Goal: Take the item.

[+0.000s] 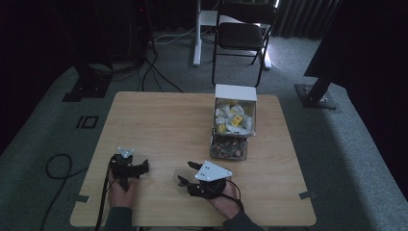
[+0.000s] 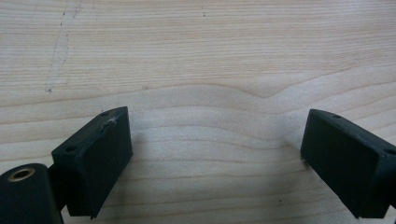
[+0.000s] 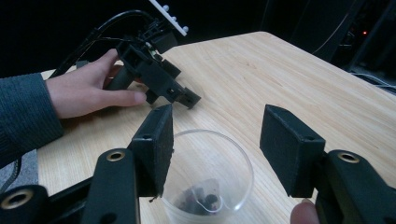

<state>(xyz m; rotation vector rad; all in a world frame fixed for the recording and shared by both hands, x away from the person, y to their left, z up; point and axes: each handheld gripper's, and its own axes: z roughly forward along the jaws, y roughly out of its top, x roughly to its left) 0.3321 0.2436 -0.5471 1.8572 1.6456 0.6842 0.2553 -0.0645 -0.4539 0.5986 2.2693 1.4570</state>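
A clear plastic cup (image 3: 224,161) stands on the wooden table (image 1: 159,120) near its front edge, with some small dark bits at its bottom. My right gripper (image 3: 217,126) is open, one jaw on each side of the cup's rim, neither pressing it. From above, the right gripper (image 1: 185,173) points left, with the faint cup (image 1: 175,174) at its tips. My left gripper (image 1: 144,167) lies low on the table at the front left, held by a hand. Its jaws stand wide apart over bare wood (image 2: 215,93), so the left gripper (image 2: 215,144) is open and holds nothing.
A white carton (image 1: 235,92) of small white and yellow packets stands at the table's right middle. A clear tub of brown pieces (image 1: 229,147) sits against its near side. Beyond the table are a folding chair (image 1: 242,34), floor cables (image 1: 57,166) and dark stands.
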